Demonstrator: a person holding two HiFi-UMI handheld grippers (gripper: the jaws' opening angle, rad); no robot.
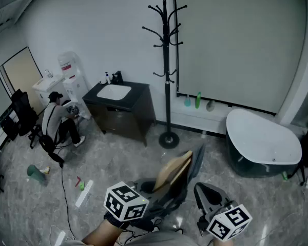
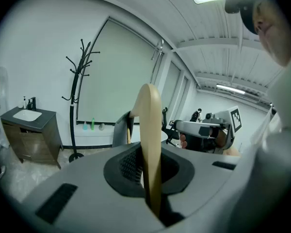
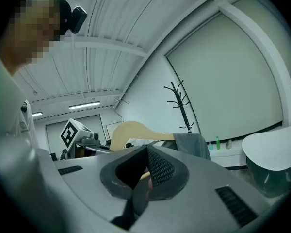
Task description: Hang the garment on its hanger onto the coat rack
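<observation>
Left gripper [image 2: 148, 178] clamps the hanger [image 1: 173, 172], its length pointing toward the coat rack [image 1: 167, 60]; right gripper [image 3: 144, 178] seems closed, empty.

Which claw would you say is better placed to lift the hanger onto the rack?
Left. The left claw is shut on the hanger, which stands upright between its jaws with the rack ahead; the right claw looks closed, with no clear hold.
</observation>
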